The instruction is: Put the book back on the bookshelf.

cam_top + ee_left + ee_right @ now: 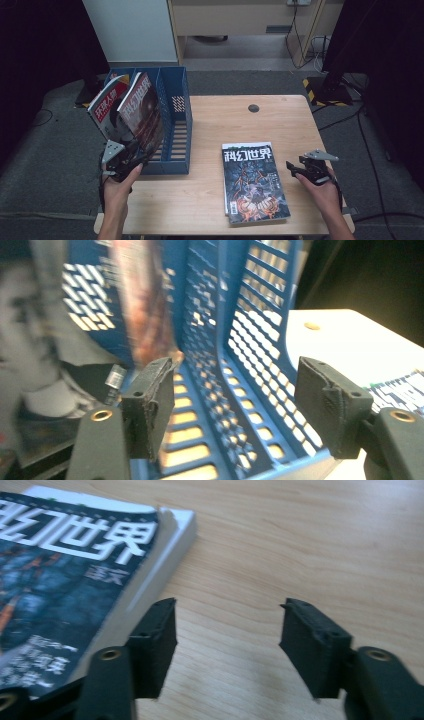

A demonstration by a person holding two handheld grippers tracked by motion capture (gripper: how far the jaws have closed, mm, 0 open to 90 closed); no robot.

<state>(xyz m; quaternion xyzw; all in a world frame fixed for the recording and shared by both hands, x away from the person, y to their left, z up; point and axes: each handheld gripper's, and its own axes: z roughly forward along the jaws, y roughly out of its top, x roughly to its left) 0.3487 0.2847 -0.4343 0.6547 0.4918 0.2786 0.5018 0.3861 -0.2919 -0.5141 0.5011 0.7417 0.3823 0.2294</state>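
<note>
Two tools work this table: the right tool [296, 169], jaws apart and empty, waits at three o'clock of the flat magazine stack [255, 181], likely next to file. At ten o'clock, the left tool [131, 161], parted, sits below magazines [141, 107] leaning in the blue rack [178, 122].

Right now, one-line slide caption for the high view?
Left gripper open at blue file rack holding two magazines; right gripper open beside magazine on table.

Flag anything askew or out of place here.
The two magazines in the blue rack lean left over its edge instead of standing upright. A magazine stack on the table lies slightly skewed.
</note>
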